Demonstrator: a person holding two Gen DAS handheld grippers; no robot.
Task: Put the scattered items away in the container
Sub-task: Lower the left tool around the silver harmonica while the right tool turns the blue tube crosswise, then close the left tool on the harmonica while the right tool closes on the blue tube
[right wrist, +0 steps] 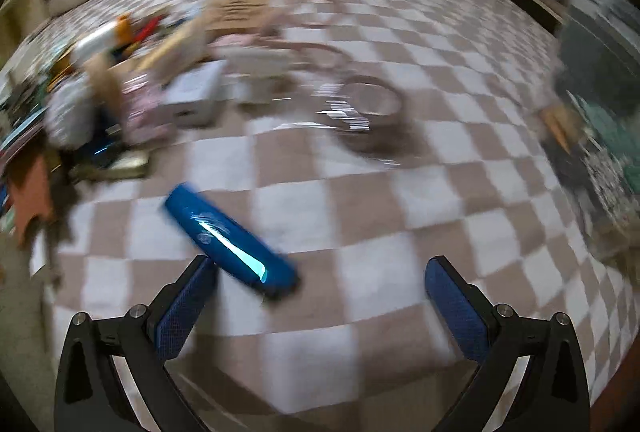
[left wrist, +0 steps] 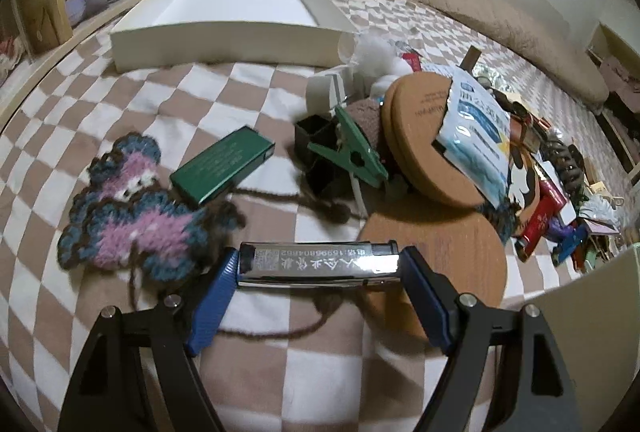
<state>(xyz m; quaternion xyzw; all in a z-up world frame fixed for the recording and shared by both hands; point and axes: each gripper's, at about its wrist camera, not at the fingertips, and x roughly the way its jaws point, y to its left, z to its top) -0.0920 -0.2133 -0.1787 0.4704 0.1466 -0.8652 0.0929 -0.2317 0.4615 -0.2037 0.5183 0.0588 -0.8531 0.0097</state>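
Here, my left tongs [left wrist: 320, 268] are pinching a silver lighter [left wrist: 318, 264] by its two ends, one blue pad on each end. Its long axis is lying crosswise to the fingers, level from pad to pad, with the printed side facing up toward the camera. It is hanging just above the checked blanket [left wrist: 248, 87], partly over a round cork mat [left wrist: 436, 256]. A brown yarn strand [left wrist: 276, 328] is trailing on the blanket under it.

Just left, a knitted pink-and-blue patch [left wrist: 132, 207] is lying flat. Beyond it a green box [left wrist: 222, 165] is lying slantwise, its long axis running from near left to far right. To the right a heap [left wrist: 460, 135] is piling up: a green clip [left wrist: 352, 151], two cork discs on edge, a white-and-blue packet [left wrist: 476, 127], red things and more that I cannot make out. Farther off, the white tray [left wrist: 224, 35] is sitting open on the blanket, well apart from the lighter, with the green box and bare blanket between.

My right tongs [right wrist: 320, 292] are standing spread, with nothing between the pads. A blue lighter [right wrist: 230, 240] is lying on the blanket just beside the left pad, its long axis slanting from far left to near right. Everything beyond is blurring: a cluttered heap at far left and a round ring [right wrist: 372, 99] farther out.
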